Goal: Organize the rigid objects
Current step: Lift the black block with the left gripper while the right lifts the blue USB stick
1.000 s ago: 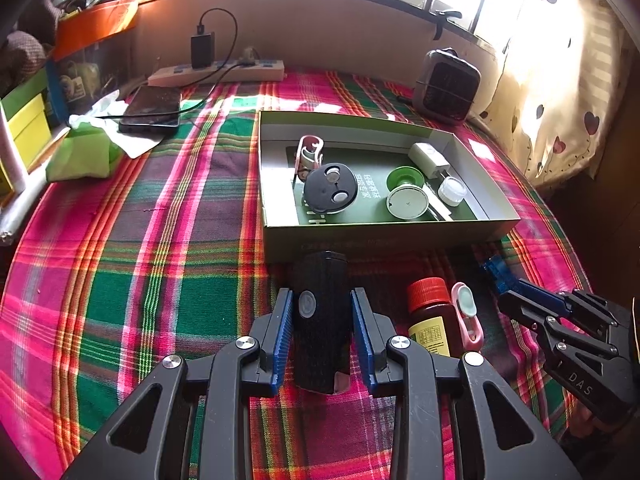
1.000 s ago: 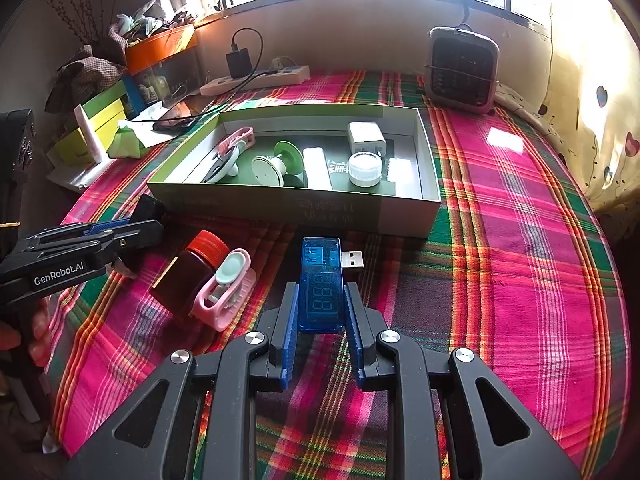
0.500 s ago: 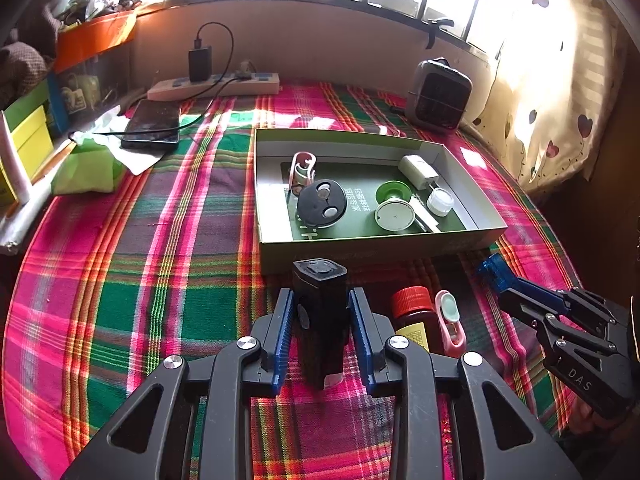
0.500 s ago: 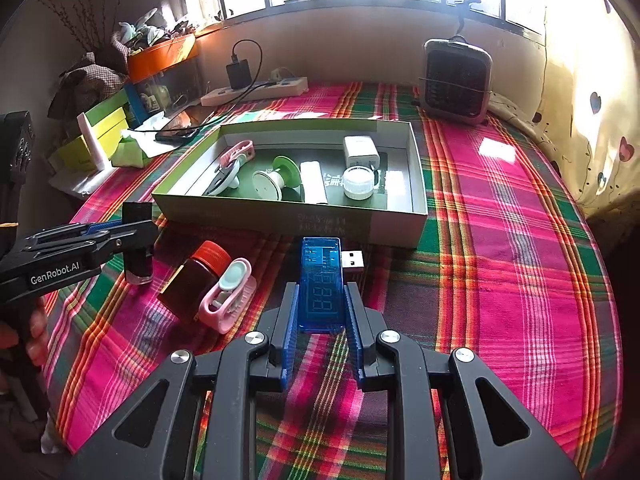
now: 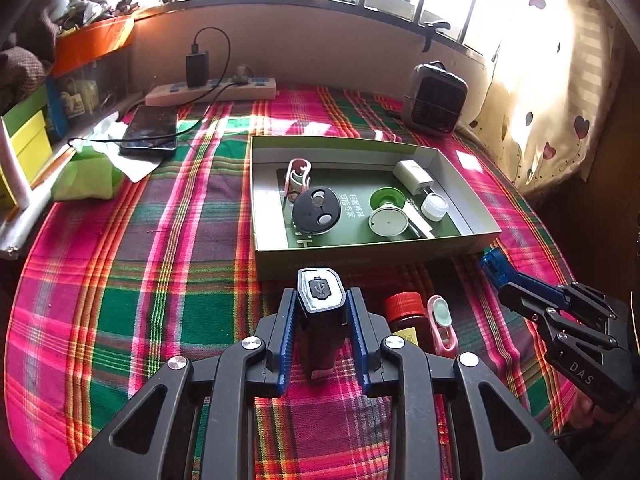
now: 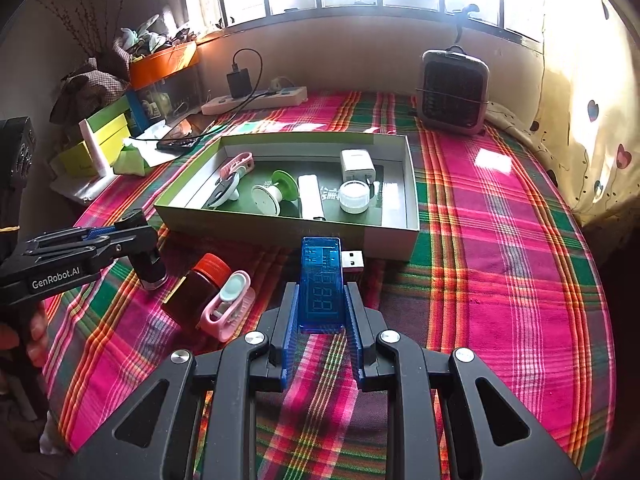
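My left gripper [image 5: 320, 322] is clamped on a chunky black plastic device with a grey rubber USB cap [image 5: 320, 312], its blue pads having just been closing onto the sides, and the device stands upright between them, lifted off the cloth; my right gripper [image 6: 322, 308] is pressed tight on a translucent blue USB meter with a digit display [image 6: 323, 284], its metal plug pointing right, just short of the box wall. Just beside the black device lie a brown bottle with a red cap [image 5: 406, 318] and a pink plastic clip with a pale green oval [image 5: 442, 326], touching each other on the pink-and-green plaid cloth [image 5: 160, 280]; beyond them sits the shallow green cardboard box [image 5: 360, 258], holding a round black disc with two silver buttons [image 5: 316, 216], a green-and-white spool [image 5: 386, 216], a white plug adapter [image 5: 412, 176] and a small clear-lidded jar [image 5: 434, 206]; further back stand a small grey fan heater [image 5: 434, 98] and a white power strip [image 5: 212, 92].
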The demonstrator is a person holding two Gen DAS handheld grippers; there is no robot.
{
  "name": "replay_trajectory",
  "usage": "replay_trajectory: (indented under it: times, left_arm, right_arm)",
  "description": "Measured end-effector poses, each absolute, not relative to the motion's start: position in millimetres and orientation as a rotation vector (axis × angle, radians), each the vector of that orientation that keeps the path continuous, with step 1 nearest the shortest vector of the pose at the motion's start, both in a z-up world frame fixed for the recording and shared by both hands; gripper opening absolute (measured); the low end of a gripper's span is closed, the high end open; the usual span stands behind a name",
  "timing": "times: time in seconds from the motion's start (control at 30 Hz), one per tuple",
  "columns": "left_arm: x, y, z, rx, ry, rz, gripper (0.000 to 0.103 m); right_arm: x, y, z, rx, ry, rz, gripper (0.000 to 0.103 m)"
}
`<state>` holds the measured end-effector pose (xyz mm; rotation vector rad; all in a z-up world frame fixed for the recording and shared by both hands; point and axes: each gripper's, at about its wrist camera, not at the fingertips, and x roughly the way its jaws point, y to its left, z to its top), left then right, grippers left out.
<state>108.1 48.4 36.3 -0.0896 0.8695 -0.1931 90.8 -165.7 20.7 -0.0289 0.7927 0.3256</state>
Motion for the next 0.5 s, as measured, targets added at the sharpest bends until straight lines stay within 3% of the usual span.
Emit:
replay_trajectory:
  times: [0.5]
  left_arm:
    - [108.3, 49.4, 42.0, -0.093, 0.846, -0.192, 0.021]
  right_arm:
    - [92.6, -165.1, 24.0, -0.029, 0.783, 0.328, 0.023]
